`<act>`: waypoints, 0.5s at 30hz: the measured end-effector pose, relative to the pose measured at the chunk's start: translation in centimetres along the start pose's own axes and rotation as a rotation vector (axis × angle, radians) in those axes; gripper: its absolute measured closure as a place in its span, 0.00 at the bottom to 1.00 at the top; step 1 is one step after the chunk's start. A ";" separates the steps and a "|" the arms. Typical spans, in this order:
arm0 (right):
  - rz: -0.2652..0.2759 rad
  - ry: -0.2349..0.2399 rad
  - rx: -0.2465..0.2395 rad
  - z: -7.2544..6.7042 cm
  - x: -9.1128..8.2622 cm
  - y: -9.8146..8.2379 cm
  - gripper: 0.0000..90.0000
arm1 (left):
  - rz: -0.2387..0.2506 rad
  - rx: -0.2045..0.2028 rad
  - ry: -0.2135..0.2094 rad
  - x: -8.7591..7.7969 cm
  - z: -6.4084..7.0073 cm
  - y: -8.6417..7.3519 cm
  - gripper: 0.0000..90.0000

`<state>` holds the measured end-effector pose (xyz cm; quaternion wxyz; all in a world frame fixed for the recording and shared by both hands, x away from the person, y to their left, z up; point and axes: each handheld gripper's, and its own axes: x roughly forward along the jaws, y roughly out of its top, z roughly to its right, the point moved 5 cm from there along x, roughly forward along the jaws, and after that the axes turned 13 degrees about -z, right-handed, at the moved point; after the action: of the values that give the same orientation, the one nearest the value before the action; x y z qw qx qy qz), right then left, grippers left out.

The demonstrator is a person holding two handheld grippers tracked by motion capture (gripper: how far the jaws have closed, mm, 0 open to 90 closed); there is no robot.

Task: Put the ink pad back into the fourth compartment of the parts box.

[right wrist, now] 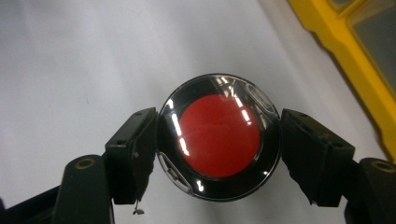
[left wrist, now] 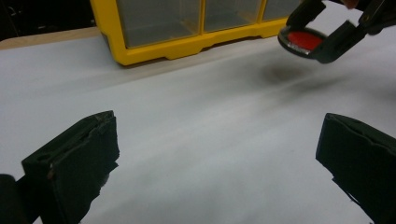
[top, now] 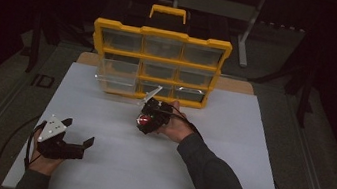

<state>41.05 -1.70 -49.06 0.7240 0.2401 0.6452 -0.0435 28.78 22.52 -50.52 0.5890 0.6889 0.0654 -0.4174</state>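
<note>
A round black case with a red disc under a clear lid [right wrist: 218, 136] is clamped between the two jaws of my right gripper [right wrist: 218, 154], held above the white tabletop. From above, that right gripper [top: 146, 121] sits just in front of the yellow drawer organizer [top: 158, 63], and the red disc [top: 145, 120] glows between its jaws. The left gripper view catches the same case [left wrist: 304, 41] hanging over its shadow. My left gripper [top: 79, 133] rests near the front left of the board, jaws wide apart with nothing between its fingers [left wrist: 77, 158].
The organizer [left wrist: 187, 44] stands upright at the back of the white board [top: 102, 115], with several clear drawers in a yellow frame and a handle on top. Dark floor and table legs lie beyond. A cable trails from each gripper.
</note>
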 end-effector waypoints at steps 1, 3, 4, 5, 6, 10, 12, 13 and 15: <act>0.003 0.001 0.001 0.0 -0.2 0.0 0.32 | 0.001 -0.001 0.000 0.0 0.0 0.0 0.00; 0.005 -0.002 -0.002 0.1 -0.3 0.1 0.32 | 0.001 -0.001 0.000 0.0 0.0 0.0 0.00; 0.006 0.000 -0.003 0.1 -0.5 0.1 0.32 | 0.001 0.000 0.000 0.0 0.0 0.0 0.00; 0.012 -0.005 -0.016 0.3 -0.9 0.3 0.32 | 0.001 0.000 -0.001 0.0 0.0 0.0 0.00; 0.012 -0.006 -0.018 0.3 -1.0 0.4 0.32 | 0.000 0.000 0.000 0.0 0.0 0.0 0.00; 0.017 -0.016 -0.033 0.4 -1.7 0.7 0.32 | 0.001 -0.001 -0.001 0.0 0.0 0.0 0.00; 0.022 -0.018 -0.036 0.5 -2.0 0.9 0.32 | 0.001 -0.001 0.000 0.0 0.0 0.0 0.00; 0.023 -0.020 -0.041 0.5 -2.2 0.9 0.32 | 0.003 -0.002 -0.001 0.0 0.0 0.0 0.00; 0.026 -0.021 -0.040 0.6 -2.6 1.1 0.32 | 0.002 -0.002 -0.001 0.0 0.0 0.0 0.00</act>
<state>41.61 -1.64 -46.27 0.7359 0.2335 0.6351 -0.0240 28.76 22.54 -50.49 0.5904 0.6881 0.0648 -0.4168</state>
